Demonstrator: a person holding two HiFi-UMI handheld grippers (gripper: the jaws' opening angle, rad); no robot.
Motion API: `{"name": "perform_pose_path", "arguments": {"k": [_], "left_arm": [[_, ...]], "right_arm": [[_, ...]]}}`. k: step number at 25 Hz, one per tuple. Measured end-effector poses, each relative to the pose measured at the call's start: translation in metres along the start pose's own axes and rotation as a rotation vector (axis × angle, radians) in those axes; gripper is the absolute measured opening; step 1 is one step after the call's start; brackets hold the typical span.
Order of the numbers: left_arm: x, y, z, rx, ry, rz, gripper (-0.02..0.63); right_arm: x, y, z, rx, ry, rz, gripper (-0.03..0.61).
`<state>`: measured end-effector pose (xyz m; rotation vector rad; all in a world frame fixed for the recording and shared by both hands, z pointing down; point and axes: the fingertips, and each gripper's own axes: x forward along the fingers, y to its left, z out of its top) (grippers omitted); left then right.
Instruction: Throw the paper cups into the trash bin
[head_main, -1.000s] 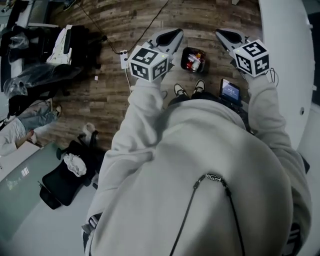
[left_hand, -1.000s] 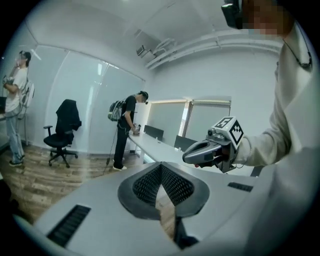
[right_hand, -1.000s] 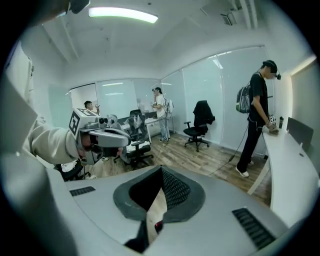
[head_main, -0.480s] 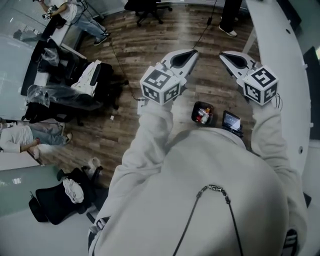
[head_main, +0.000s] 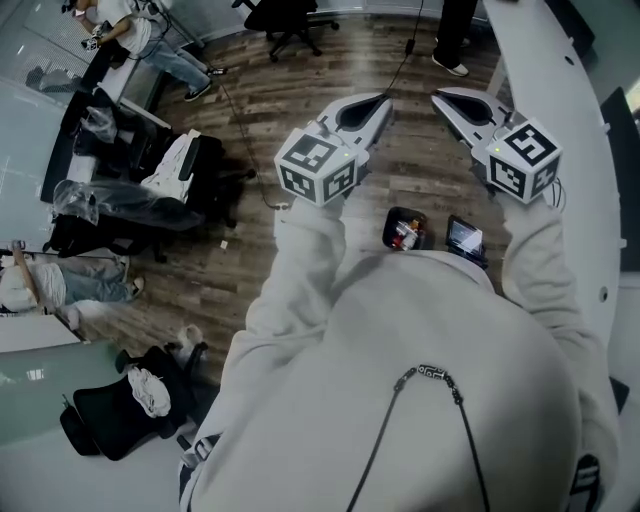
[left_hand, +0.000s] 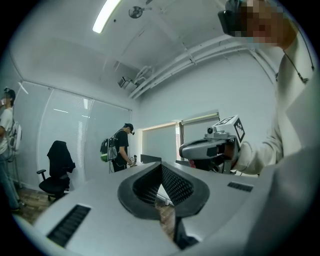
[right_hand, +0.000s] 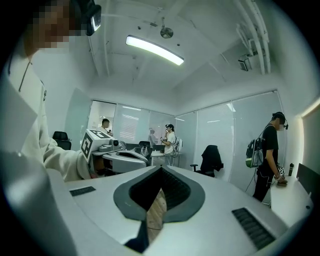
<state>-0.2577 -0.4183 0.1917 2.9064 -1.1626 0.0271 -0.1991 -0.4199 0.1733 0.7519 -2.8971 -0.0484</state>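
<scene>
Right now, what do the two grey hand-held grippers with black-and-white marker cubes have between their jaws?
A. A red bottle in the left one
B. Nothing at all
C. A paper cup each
B: in their own views the left gripper and the right gripper have their jaws closed tip to tip, with only the wooden floor showing past them.

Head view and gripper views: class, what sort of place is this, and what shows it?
Probably an open office or lab: a wheeled office chair, glass partition walls, a wood-plank floor and a long white desk.
</scene>
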Motion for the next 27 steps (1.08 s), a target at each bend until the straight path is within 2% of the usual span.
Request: {"name": "perform_pose_path", "arguments": {"k": [27], "left_arm": [[-0.002,0.013,0.004,0.022,-0.008,-0.012,-0.005]], "right_arm": [[0.016,0.001,0.003,-0.002,-0.009,0.002,0.018]]}}
